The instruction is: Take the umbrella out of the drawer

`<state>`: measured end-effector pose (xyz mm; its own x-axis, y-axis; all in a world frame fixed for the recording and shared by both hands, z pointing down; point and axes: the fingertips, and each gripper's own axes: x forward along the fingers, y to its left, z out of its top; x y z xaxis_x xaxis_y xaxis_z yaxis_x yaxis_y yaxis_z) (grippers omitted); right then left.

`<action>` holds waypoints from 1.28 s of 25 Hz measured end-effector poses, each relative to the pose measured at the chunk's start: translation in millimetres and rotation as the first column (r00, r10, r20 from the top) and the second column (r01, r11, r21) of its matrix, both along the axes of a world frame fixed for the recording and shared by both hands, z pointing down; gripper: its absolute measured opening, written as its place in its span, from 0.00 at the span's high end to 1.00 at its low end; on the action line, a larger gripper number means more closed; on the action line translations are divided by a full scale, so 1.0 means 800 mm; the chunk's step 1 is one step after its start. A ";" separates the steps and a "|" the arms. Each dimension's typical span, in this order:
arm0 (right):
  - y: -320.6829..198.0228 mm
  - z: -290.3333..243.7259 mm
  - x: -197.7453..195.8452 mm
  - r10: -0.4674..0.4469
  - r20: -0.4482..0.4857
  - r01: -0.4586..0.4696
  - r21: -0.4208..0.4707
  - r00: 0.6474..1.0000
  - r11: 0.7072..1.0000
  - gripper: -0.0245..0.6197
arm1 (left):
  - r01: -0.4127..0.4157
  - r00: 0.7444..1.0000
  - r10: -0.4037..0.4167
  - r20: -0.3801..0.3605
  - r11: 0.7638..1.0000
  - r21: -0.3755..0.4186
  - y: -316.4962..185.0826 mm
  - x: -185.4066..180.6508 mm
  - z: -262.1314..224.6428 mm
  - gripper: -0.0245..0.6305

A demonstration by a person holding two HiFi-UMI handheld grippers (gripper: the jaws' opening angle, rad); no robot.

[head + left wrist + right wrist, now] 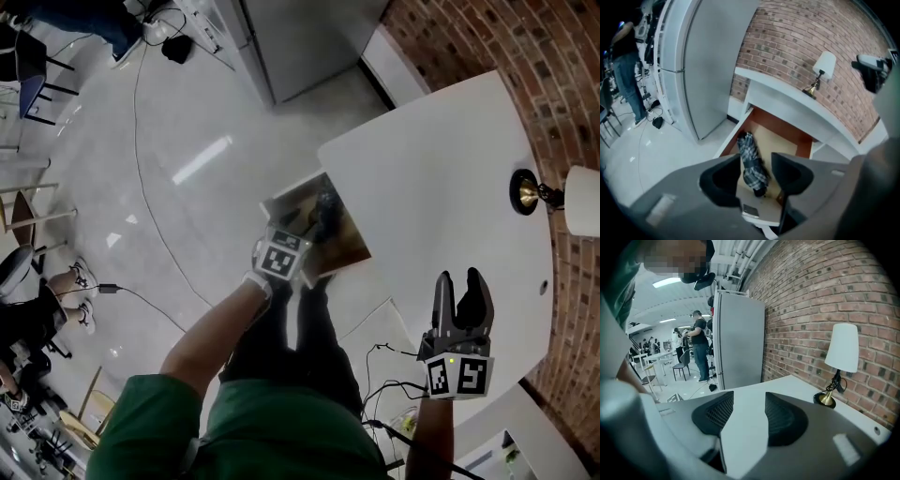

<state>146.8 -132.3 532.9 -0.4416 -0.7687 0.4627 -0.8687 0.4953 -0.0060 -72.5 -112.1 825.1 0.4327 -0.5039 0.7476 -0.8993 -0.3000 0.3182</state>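
The left gripper (755, 159) and right gripper (459, 277) both stand released and empty, the left aiming at the umbrella (746, 145) along the drawer's (780, 125) left edge, where pinching only loose fabric could let it slip.

The umbrella (751, 161) is covered in checked cloth, the drawer (782, 140) is lined with matt brown wood, the surface (441, 178) is finished smooth white, and the wall (811, 42) is built of rough brick.
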 end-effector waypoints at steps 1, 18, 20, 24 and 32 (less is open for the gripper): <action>-0.001 0.007 0.002 -0.002 0.000 0.002 -0.008 1.000 1.000 0.66 | 0.000 1.000 0.000 0.002 1.000 -0.009 -0.002 0.003 0.010 0.64; 0.009 0.068 0.033 -0.027 -0.137 0.016 -0.082 0.990 0.996 0.66 | 0.113 0.994 -0.114 0.007 0.985 -0.134 -0.039 0.058 0.164 0.39; 0.014 0.075 0.037 -0.024 -0.145 0.011 -0.089 0.989 0.996 0.66 | 0.129 0.992 -0.127 0.023 0.980 -0.153 -0.044 0.055 0.180 0.36; 0.024 0.086 0.053 -0.008 -0.170 -0.010 -0.104 0.985 0.995 0.66 | 0.105 0.994 -0.109 -0.009 0.979 -0.176 -0.046 0.071 0.214 0.34; 0.038 0.086 0.076 0.042 -0.177 -0.061 -0.104 0.983 0.993 0.66 | 0.104 0.994 -0.104 0.015 0.962 -0.253 -0.036 0.070 0.236 0.60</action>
<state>207.7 -101.6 602.0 -0.3077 -0.7295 0.6108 -0.8855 0.4544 0.0966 -16.1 -140.6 1014.2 0.3869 -0.3403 0.8570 -0.9217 -0.1148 0.3706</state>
